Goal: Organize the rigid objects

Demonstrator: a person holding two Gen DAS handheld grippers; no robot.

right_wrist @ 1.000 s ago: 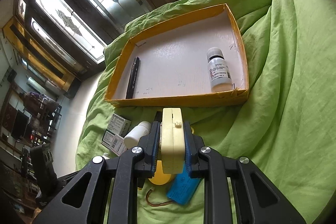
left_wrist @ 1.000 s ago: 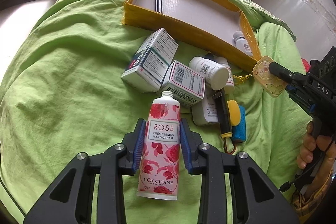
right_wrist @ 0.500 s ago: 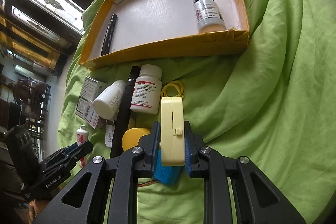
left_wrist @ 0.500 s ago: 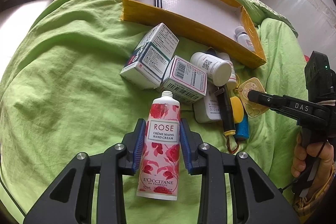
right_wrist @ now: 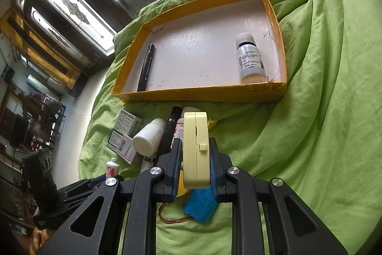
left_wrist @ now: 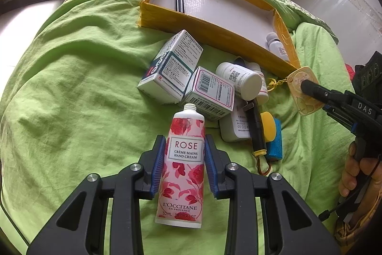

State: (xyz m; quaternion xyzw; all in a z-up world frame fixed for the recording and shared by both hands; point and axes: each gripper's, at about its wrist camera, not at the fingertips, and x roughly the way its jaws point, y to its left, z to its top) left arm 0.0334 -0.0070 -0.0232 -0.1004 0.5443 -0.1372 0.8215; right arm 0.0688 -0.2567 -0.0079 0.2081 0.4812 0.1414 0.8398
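Observation:
My left gripper (left_wrist: 183,139) is shut on a pink rose hand cream tube (left_wrist: 183,181), cap end pointing at the pile, over the green bedspread. In the right wrist view my right gripper (right_wrist: 195,141) is shut on a flat pale yellow keychain case (right_wrist: 195,152), held edge-on. The left wrist view shows that case (left_wrist: 297,84) with its gold chain just off the near right corner of the yellow cardboard tray (left_wrist: 214,32). The tray (right_wrist: 198,93) holds a black pen (right_wrist: 146,71) at its left and a small bottle (right_wrist: 250,59) at its right.
A pile lies in front of the tray: two cartons (left_wrist: 170,66) (left_wrist: 210,92), a white bottle (left_wrist: 238,79), a white charger (left_wrist: 235,126), a black stick (left_wrist: 256,128), a yellow disc (left_wrist: 268,122) and a blue battery pack (left_wrist: 277,140). A hand (left_wrist: 353,171) grips the right tool. Bare bedspread spreads to the left.
The right gripper with the yellow case dipped down beside the pile, then rose back to the tray's near right corner. The left gripper and the tube kept still.

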